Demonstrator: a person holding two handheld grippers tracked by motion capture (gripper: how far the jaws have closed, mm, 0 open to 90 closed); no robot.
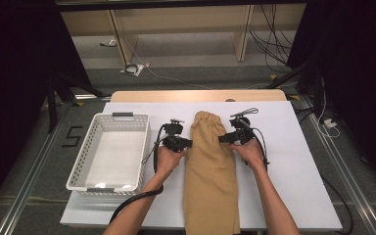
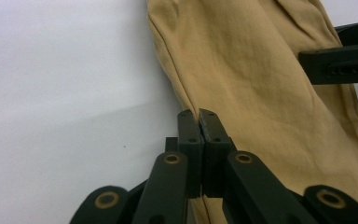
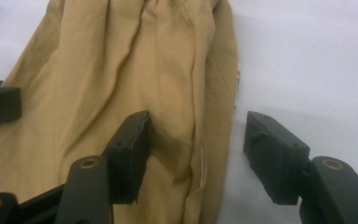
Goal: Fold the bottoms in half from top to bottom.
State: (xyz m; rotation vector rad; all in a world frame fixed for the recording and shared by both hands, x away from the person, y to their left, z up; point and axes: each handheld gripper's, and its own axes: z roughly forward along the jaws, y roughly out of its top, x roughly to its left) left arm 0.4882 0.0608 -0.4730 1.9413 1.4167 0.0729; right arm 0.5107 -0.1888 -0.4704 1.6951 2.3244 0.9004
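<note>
Thing being worked on: tan trousers (image 1: pixel 210 171), folded long and narrow, are laid down the middle of the white table (image 1: pixel 293 161), with the gathered waist at the far end and the legs hanging over the near edge.
Left gripper (image 1: pixel 188 143): its jaws are shut tight on the left edge of the trousers; a thin bit of cloth is pinched between them, as seen in the left gripper view (image 2: pixel 199 122).
Right gripper (image 1: pixel 223 139): its jaws are held fairly wide, and the right edge of the trousers lies between them. One jaw is on the cloth and one is on the bare table. The cloth is not yet squeezed.
Step in hand: both side edges near the waist are being taken hold of. The left side looks done; the right side looks only half done.
Next move: the right jaws probably need to be closed on the edge. Then both sides could be lifted together, maybe for a fold.
High view: a white basket (image 1: pixel 85 161) is seen to the left of the trousers, and both hands too.
Left gripper view: the pinch is shown close up.
Right gripper view: the gap between the jaws (image 3: pixel 193 140) and the seam of the cloth are shown.
</note>
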